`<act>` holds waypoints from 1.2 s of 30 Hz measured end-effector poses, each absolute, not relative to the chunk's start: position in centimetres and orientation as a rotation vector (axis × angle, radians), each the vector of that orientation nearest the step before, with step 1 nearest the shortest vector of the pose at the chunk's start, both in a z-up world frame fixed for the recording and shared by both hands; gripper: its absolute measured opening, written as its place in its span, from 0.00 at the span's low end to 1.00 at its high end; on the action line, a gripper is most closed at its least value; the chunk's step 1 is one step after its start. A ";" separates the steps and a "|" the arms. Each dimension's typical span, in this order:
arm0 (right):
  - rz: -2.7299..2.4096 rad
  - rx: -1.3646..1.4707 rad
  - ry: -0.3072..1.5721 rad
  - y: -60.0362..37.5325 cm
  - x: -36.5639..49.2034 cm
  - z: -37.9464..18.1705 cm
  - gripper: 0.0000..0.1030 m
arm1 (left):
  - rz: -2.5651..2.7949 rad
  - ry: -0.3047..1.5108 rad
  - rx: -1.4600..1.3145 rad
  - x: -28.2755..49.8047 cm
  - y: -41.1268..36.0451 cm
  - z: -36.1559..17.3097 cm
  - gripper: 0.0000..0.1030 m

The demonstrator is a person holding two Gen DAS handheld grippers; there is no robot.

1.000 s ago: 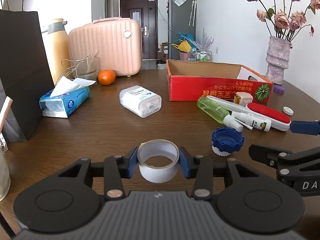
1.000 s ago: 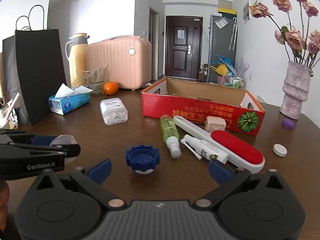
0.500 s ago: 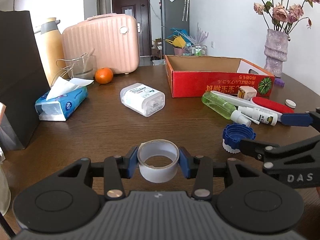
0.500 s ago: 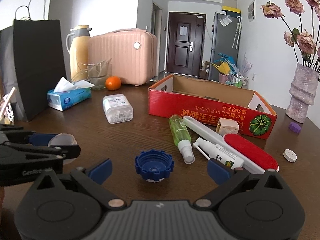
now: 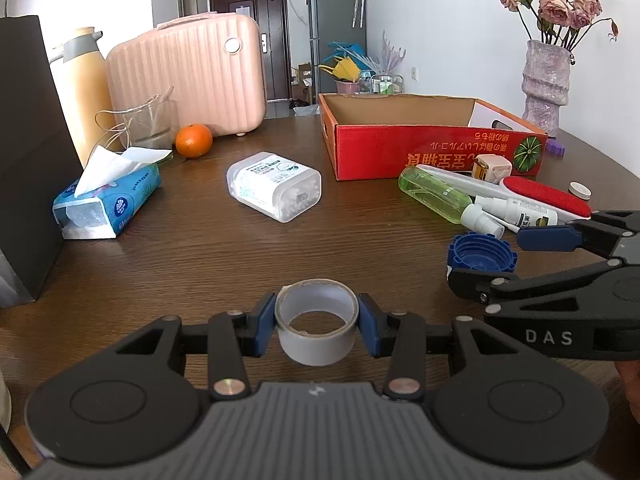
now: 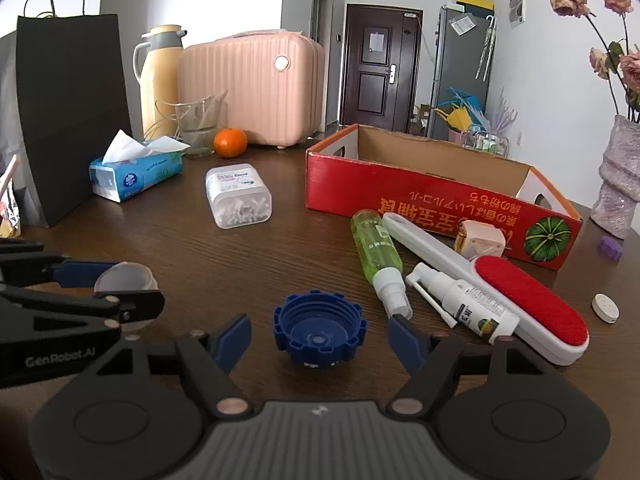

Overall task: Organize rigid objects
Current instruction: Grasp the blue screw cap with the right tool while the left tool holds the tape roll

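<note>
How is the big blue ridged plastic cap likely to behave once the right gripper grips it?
The big blue ridged plastic cap looks rigid and hollow, so probably light. Its notched rim should resist slipping. Lying open side up and squat, it seems unlikely to roll.

Both views are bright with even daylight; the white walls (image 5: 440, 20) blow out toward pure white at eleven o'clock in the left wrist view; the wooden table (image 5: 240, 264) carries a soft sheen toward twelve o'clock and only faint, short shadows under the things on it; fisheye distortion bows the black paper bag (image 6: 72, 112) and the vase (image 6: 616, 176) at nine and three o'clock; dark vignetting cuts the corners; focus is crisp mid-frame, softer on each camera's own black mount at six o'clock; no motion blur shows.
</note>
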State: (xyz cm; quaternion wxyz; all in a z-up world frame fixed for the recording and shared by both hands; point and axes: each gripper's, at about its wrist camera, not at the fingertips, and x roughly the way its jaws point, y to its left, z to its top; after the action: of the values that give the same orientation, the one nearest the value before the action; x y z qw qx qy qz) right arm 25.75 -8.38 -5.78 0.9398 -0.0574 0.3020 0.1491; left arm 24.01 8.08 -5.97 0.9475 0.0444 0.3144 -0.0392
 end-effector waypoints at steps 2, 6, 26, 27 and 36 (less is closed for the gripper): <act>0.299 -0.115 0.624 -8.4 26.1 -5.9 0.64 | -0.081 0.642 0.092 24.0 8.1 -6.0 0.43; 0.305 -0.100 0.647 -8.5 26.4 -6.2 0.50 | -0.081 0.639 0.096 24.0 8.0 -6.0 0.43; 0.299 -0.040 0.566 -11.1 24.6 -4.2 0.50 | -0.065 0.604 0.126 23.4 6.5 -4.3 0.43; 0.297 -0.038 0.562 -11.3 24.5 -4.1 0.50 | -0.066 0.599 0.130 23.3 6.3 -4.1 0.43; 0.285 -0.023 0.519 -13.4 23.3 -2.5 0.50 | -0.078 0.555 0.152 22.4 4.6 -2.3 0.43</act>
State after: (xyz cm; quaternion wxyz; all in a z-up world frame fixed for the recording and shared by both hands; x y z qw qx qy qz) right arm 23.30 -13.36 -2.50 0.9564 -0.0116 0.2557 0.1406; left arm 22.36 4.57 -2.33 0.9581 0.0750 0.2738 -0.0383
